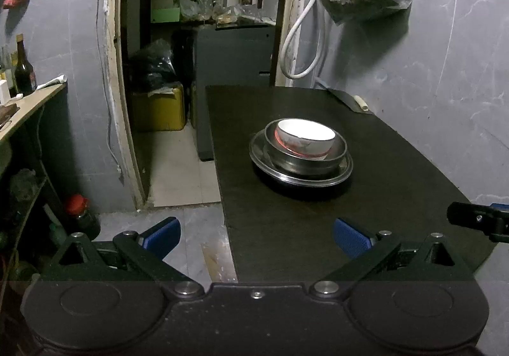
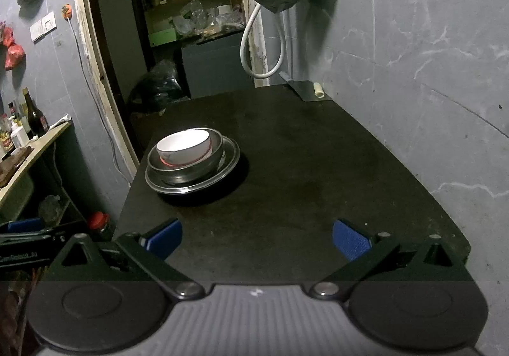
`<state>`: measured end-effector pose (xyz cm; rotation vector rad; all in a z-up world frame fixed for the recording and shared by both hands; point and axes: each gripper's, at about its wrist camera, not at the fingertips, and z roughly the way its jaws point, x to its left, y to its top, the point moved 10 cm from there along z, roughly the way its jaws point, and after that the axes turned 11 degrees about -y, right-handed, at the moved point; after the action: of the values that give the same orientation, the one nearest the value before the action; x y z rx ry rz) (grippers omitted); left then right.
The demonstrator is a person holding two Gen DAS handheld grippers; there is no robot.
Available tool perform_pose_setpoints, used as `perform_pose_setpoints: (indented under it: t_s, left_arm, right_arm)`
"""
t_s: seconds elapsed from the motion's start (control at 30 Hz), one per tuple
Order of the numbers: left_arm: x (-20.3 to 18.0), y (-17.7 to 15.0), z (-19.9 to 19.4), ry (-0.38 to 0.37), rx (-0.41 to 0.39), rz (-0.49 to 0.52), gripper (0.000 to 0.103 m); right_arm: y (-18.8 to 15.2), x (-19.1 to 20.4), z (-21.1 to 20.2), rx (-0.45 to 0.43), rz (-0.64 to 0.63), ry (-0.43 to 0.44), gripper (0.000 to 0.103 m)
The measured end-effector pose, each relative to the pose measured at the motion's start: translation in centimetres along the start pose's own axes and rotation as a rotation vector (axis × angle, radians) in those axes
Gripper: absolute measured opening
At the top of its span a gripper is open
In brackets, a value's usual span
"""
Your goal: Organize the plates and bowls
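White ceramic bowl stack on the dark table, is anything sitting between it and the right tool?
Nothing: in the right wrist view, only bare dark table lies between the open right tool and the white ceramic bowl nested in its metal dishes.

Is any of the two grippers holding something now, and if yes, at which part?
Nothing is held. The left gripper and the right gripper are both open and empty, apart from the stacked white bowl on the table.

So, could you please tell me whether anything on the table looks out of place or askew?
Only slightly: the white bowl sits tilted inside the metal bowl, off-centre on the metal plate. Nothing looks spilled or broken. A cleaver lies at the table's far edge.
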<state>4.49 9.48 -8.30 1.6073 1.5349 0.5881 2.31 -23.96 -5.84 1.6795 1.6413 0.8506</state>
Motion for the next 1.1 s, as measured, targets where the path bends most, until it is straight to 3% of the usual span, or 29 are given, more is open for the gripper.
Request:
perform_pose_setpoints:
  t_s: [1.1]
  left_arm:
    - [0.09, -0.02, 0.76, -0.004, 0.02, -0.002, 0.102]
  right_arm:
    - [0.31, -0.12, 0.52, -0.001, -0.008, -0.012, 0.103]
